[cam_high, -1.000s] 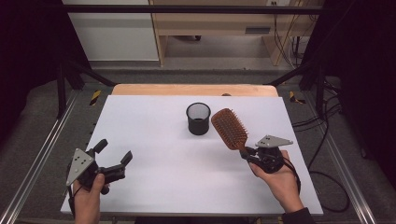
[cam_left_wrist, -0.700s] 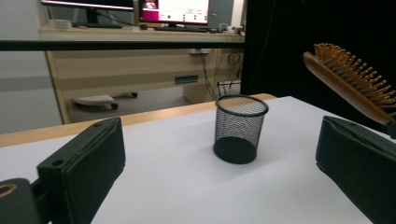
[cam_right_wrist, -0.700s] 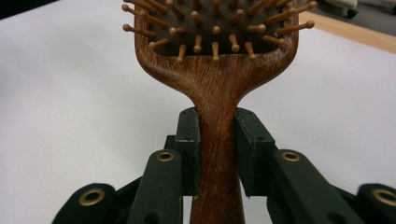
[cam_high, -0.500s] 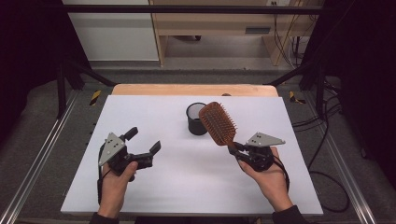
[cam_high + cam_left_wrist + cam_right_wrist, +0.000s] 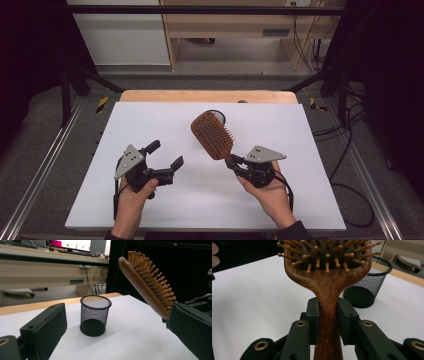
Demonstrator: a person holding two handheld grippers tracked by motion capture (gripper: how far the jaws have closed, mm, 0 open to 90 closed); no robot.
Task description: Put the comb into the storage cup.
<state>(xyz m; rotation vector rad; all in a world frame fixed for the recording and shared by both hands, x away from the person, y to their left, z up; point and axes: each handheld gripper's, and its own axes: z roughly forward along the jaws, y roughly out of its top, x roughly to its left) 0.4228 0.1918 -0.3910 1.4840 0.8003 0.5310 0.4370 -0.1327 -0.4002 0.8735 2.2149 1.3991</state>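
Now right tool [image 5: 235,162] clamps hairbrush [image 5: 212,134] handle | left tool [image 5: 165,155] apart, empty | mesh cup [image 5: 95,315] mid-table, edges distant

jaws apart | mesh cup [image 5: 95,315] upright between them | hairbrush [image 5: 147,282] tilted, upper right

A white table [image 5: 165,210] with a wooden far edge stands on grey floor; behind it, a desk [image 5: 37,258] carries lit monitors [image 5: 75,245].
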